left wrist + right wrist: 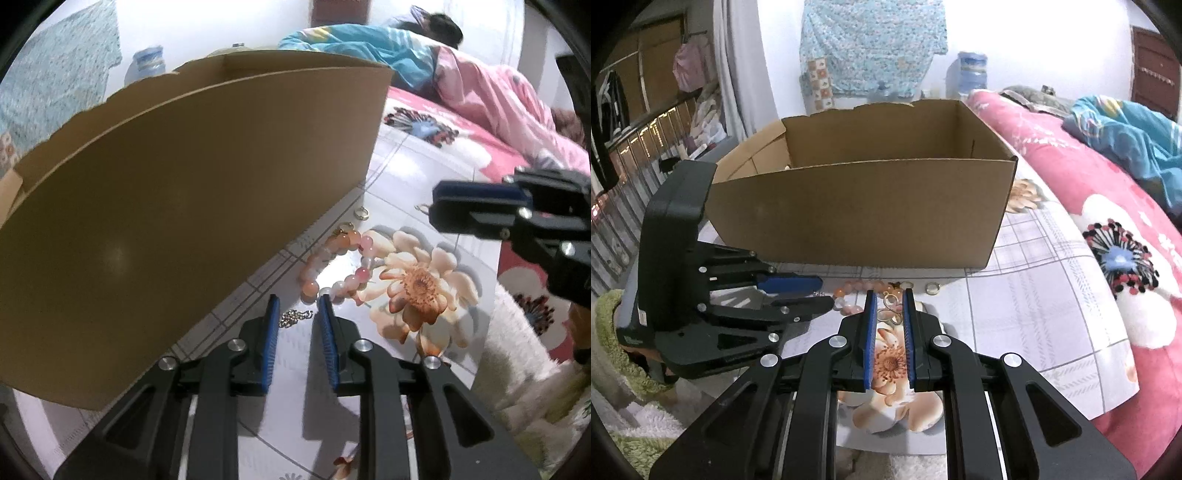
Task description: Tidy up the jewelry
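One cardboard box (864,206) sits at twelve o'clock, contents hidden. Both my left gripper (295,306) and right gripper (888,299) gape, empty. Bead bracelet (332,266) beside it.

An open brown cardboard box (864,210) stands on a glossy plastic sheet printed with grey checks and peach flowers (1034,314). Just in front of the box's near wall lies a bracelet of round pink and orange beads (864,286), with a small gold ring (932,288) beside it to the right. The right gripper (889,301), black with blue finger pads, hangs near the box front, its jaws parted around thin gold hoops (890,314). The left gripper (812,295) reaches in from the box's left, tips by the beads; its jaw gap looks narrow.
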Motion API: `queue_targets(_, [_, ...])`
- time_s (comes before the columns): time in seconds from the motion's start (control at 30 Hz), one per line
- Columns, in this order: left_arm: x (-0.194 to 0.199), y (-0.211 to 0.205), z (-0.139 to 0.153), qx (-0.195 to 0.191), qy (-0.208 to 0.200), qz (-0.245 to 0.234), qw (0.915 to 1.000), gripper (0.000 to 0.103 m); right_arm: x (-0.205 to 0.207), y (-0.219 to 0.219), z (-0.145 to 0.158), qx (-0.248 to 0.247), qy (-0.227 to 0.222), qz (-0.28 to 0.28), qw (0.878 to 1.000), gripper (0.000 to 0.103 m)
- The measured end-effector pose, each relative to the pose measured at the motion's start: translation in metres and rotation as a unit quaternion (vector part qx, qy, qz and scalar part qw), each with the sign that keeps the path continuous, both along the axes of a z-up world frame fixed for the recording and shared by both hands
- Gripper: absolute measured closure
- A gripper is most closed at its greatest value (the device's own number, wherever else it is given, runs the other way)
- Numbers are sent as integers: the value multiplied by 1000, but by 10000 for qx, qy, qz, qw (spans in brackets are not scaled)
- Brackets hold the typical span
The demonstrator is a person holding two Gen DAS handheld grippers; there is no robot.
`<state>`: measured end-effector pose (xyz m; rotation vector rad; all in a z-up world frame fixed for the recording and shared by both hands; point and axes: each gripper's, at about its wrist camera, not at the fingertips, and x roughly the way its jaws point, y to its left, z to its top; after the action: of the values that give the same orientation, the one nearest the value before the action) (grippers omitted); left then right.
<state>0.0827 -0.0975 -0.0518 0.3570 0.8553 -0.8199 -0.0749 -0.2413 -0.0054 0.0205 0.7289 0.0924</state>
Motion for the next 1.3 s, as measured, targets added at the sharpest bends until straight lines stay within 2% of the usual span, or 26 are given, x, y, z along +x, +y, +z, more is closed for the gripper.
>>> queue_targets(0.07, [-3, -2, 0, 68, -62, -68, 9999, 100, -2, -2, 0, 28, -17, 6, 10000, 91])
queue_targets(0.23, [-5, 3, 1, 32, -49, -42, 10000, 101, -5, -6, 4, 67, -73, 14, 9999, 91])
queue_targets(0.4, [-9, 18, 15, -236, -22, 93, 9997, 101, -7, -5, 11, 49, -176, 37, 9998, 91])
queue_targets(0.67, [-19, 46, 87, -1113, -333, 216, 9930, 101, -8, 4, 41, -13, -638, 259, 9976, 91])
queue_targets(0.83, [-15, 50, 126, -1447, -615, 250, 9872, 101, -1, 4, 70, 80, -1044, 432, 9936, 91])
queue_targets(0.93, [3, 51, 140, -1504, -690, 447, 9852, 101, 15, 3, 81, 78, -1195, 519, 9914, 91])
queue_targets(1.03, [32, 45, 138, -1434, -498, 716, 9858, 101, 40, 1, 84, 84, -1176, 563, 9914, 91])
queue_targets(1.13, [66, 35, 121, -1244, -148, 998, 9871, 101, 74, -1, 80, 305, -930, 587, 9935, 91])
queue_targets(1.3, [105, 19, 91, -903, 295, 1305, 9869, 101, 128, -1, 60, 277, -409, 243, 9985, 91])
